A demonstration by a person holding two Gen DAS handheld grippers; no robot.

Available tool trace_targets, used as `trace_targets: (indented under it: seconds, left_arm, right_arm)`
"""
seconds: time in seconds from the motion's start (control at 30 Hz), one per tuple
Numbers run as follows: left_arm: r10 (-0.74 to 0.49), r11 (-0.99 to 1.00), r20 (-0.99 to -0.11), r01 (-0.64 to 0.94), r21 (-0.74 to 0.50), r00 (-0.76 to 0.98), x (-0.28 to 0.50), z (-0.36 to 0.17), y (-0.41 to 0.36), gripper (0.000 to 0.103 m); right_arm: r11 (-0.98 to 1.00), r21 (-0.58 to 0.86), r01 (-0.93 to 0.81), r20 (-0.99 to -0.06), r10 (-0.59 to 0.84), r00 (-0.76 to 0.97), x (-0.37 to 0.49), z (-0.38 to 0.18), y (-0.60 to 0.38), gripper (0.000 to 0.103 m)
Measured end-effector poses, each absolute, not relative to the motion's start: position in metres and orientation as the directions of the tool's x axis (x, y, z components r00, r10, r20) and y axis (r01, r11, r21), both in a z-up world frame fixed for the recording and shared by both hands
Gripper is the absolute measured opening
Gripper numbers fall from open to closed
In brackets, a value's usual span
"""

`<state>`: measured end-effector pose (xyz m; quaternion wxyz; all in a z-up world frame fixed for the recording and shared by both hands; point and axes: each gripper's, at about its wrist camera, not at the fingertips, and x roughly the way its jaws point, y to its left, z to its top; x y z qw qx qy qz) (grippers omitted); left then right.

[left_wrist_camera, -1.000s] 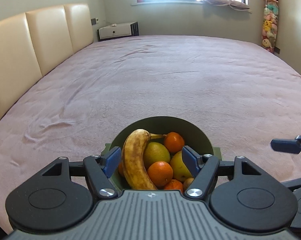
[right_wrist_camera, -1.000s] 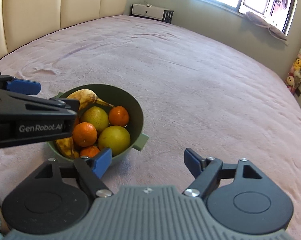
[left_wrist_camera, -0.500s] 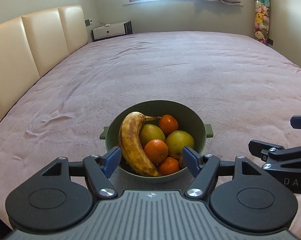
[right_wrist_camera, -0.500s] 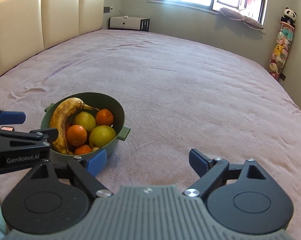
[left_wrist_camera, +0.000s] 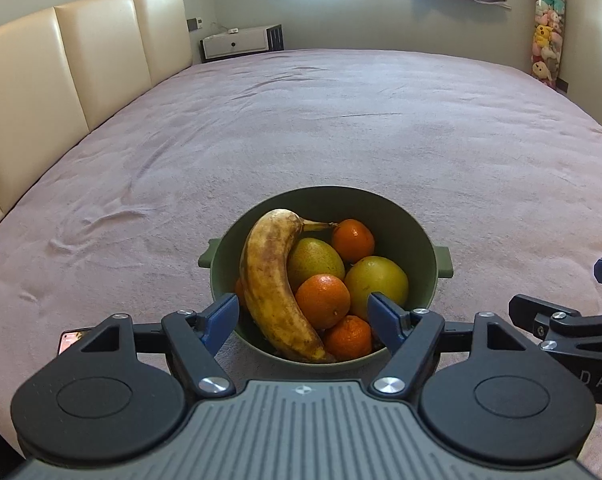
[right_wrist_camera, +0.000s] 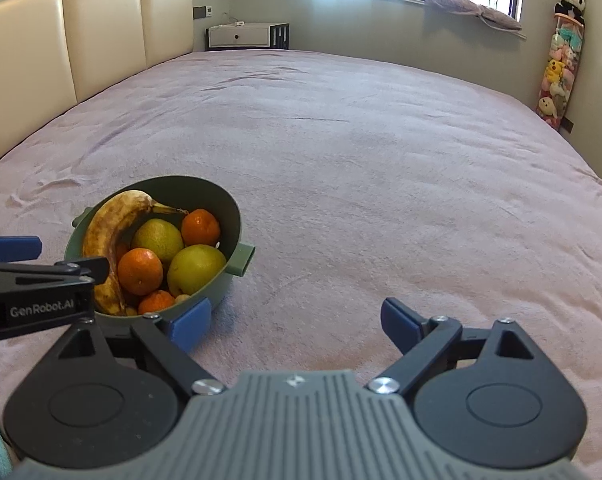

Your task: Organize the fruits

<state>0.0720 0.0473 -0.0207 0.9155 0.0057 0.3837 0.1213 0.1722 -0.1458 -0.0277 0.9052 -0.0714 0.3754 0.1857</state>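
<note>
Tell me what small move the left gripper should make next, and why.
Probably ease the left gripper forward and down over the banana. It is open and empty, lined up with the green bowl, and the banana lies on top of the other fruit, nearest its fingers. The right gripper is open over bare bedspread.

We see a wide bed [right_wrist_camera: 361,152] covered in a mauve, slightly wrinkled blanket, its cream padded headboard [right_wrist_camera: 81,40] along the left. One thing rests directly on it: a green two-handled bowl [left_wrist_camera: 413,236] near the front edge, filled with fruit.
</note>
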Motion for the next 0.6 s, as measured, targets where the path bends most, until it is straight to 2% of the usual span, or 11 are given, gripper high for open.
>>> trace_targets:
  seconds: [0.6]
  left_arm:
    - [0.218, 0.97, -0.728, -0.227, 0.088, 0.65, 0.08, -0.022, 0.045, 0.086]
  right_arm:
    - [0.936, 0.064, -0.347, -0.722, 0.283, 0.632, 0.178, -0.029, -0.158, 0.091]
